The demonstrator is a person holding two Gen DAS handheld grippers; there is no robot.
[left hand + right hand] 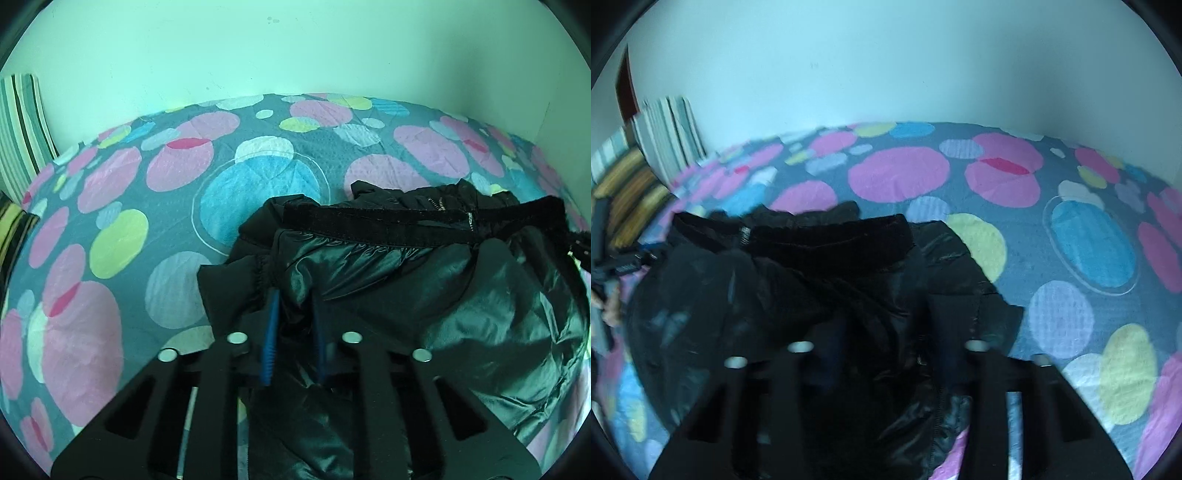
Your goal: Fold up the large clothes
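Note:
A shiny black puffer jacket (pixel 424 288) lies bunched on a bed with a spotted cover (pixel 110 229). Its dark fuzzy collar band (pixel 406 221) runs across the top. My left gripper (pixel 295 299) has blue-padded fingers (pixel 271 332) closed on a fold of the jacket near an elastic cuff (pixel 258 273). In the right wrist view the jacket (pixel 775 288) fills the lower left and is blurred. My right gripper (pixel 886 317) sits over the jacket's right part; its fingers are dark against the fabric, and the jaws look apart with cloth between them. The left gripper (pixel 624 266) shows at the left edge.
A pale wall (pixel 295 55) backs the bed. Striped pillows (pixel 22 136) stand at the far left, also in the right wrist view (pixel 665 140). The bed cover (pixel 1071 258) spreads bare to the right of the jacket.

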